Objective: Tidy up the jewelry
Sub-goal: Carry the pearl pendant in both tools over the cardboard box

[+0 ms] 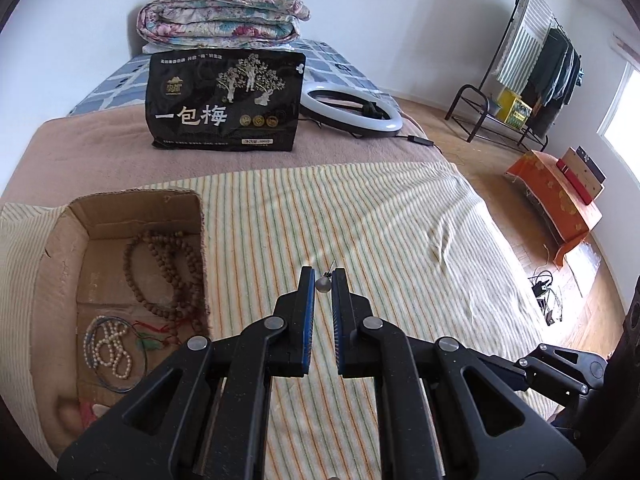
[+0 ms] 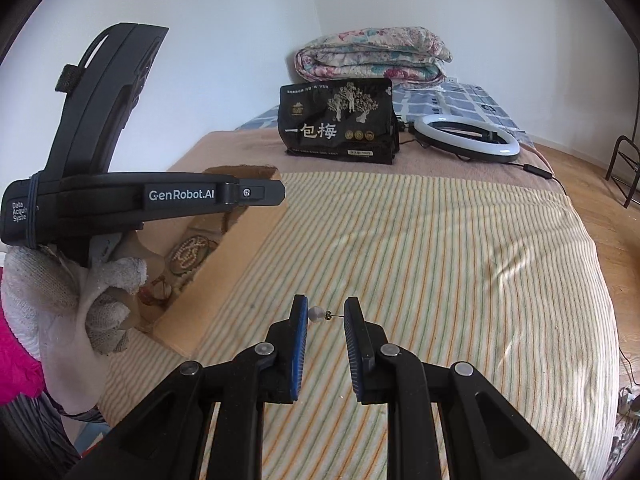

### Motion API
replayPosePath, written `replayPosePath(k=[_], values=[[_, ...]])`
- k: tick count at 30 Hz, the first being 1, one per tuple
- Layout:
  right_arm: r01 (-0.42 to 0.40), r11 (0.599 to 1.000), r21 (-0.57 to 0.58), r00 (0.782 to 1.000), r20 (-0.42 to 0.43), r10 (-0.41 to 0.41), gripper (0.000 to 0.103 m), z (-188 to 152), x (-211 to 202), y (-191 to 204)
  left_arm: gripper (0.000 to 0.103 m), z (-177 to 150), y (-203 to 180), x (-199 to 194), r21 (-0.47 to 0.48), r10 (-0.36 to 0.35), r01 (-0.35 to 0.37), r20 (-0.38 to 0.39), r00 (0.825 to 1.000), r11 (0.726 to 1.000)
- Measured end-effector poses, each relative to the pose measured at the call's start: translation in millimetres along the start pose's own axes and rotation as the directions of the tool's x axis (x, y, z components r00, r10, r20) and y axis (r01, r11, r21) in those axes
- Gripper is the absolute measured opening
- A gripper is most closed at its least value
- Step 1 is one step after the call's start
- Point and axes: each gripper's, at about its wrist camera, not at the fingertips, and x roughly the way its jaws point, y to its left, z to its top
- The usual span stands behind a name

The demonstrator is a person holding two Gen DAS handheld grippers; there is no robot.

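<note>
A cardboard box (image 1: 60, 248) lies on the striped cloth at the left and holds a brown bead string (image 1: 168, 276) and a white pearl string (image 1: 114, 350). My left gripper (image 1: 323, 280) is shut on a small grey bead earring (image 1: 323, 285) with a pin, held above the cloth to the right of the box. My right gripper (image 2: 326, 314) is shut on a white pearl earring (image 2: 316, 314), its pin touching the right pad. The box (image 2: 240, 248) lies to its left, behind the left gripper's body (image 2: 120, 196).
A black snack bag (image 1: 226, 100) stands at the back of the bed. A ring light (image 1: 352, 110) with a cable lies beside it. A folded floral quilt (image 1: 220, 14) is behind. A clothes rack (image 1: 532, 68) and an orange-covered bench (image 1: 560, 200) stand on the floor at right.
</note>
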Motion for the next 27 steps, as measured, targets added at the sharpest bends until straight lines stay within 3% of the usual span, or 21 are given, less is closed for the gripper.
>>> replayPosePath(k=[12,27], values=[[-0.073,0.996,-0.053,0.997,0.03,0.074,0.017,20,-2,52,0.006,5,56,-54,-0.038,0.075,-0.073,0.064,0.995,0.997],[-0.143,0.983,-0.116,0.989,0.019,0.146,0.017,41,16,110,0.006,7,106,-83,-0.028,0.168,-0.166,0.08,0.983,0.986]])
